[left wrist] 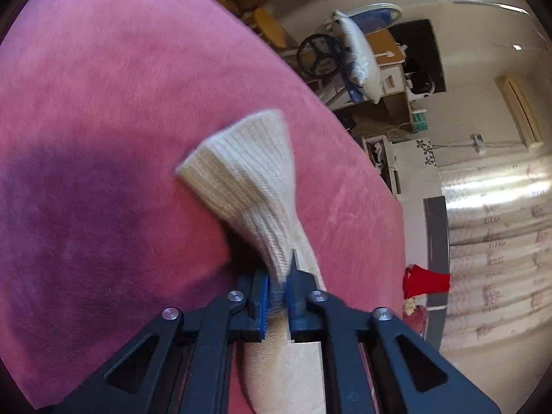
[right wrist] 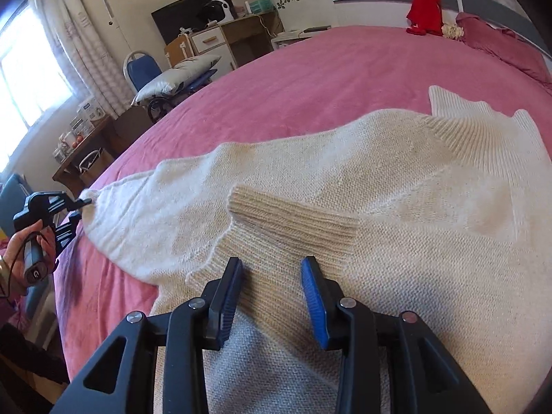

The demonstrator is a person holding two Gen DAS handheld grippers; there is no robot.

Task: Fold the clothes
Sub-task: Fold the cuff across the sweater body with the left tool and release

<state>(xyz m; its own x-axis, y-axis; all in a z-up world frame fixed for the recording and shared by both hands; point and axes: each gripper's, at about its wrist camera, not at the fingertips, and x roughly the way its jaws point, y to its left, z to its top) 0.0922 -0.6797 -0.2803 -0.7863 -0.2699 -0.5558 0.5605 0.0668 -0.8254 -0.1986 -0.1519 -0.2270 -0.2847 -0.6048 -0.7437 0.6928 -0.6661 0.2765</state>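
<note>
Sweater [right wrist: 379, 200]: cream, spread flat on the pink bed [right wrist: 310, 69].
Left claw [left wrist: 277, 293]: squeezed tight on the sleeve [left wrist: 248, 179], lifting its cuff up.
Right claw [right wrist: 272, 276]: wide open over the other cuff [right wrist: 293, 217], holding nothing.

Left gripper [left wrist: 277, 289] clamped on sleeve [left wrist: 248, 179]; right gripper [right wrist: 272, 276] jaws apart, holding nothing.

Cream sweater [right wrist: 362, 186]: soft, fuzzy knit, its cuff [left wrist: 241, 165] coarsely ribbed. The pink bedspread [right wrist: 310, 69] looks matt and velvety, almost suede-like. Both the left gripper [left wrist: 277, 293] and right gripper [right wrist: 272, 296] show matt black plastic, ridged blue pads [right wrist: 314, 307], shiny metal rivets.
</note>
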